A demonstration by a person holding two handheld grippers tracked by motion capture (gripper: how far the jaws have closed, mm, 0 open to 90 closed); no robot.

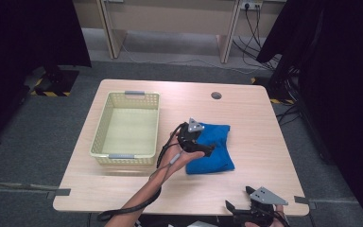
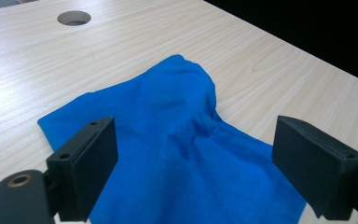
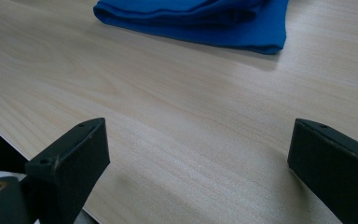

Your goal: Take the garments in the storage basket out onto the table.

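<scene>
High view: blue cloth (image 1: 211,149) lies folded on the wooden table (image 1: 255,118), right of centre, just beside the yellow basket (image 1: 105,124) but not touching it. Left gripper (image 1: 194,142) sits over the cloth's left part, held by the person's left hand (image 1: 177,158), grey plate on top, cable trailing back along the forearm. From up here the jaw gap can't be read and contact with the cloth is unclear. Right gripper (image 1: 246,213) is at the table's near edge, well apart from the cloth. Basket looks empty from above. Round cable hole (image 1: 216,95) near the far edge.

Left gripper view fills in the rest: jaws stand wide apart, cloth (image 2: 177,140) spreads below and between them, neither pad pressing on it. Fabric humps up into a ridge towards its far end, which the high view flattens out. Cable hole (image 2: 74,17) shows top left.

Right gripper view: jaws wide apart, bare tabletop (image 3: 168,140) between them, nothing held. Cloth (image 3: 200,18) seen edge-on at the top, so the stacked folded layers show here; the other two views give just the top surface. Table's near edge cuts across bottom left.
</scene>
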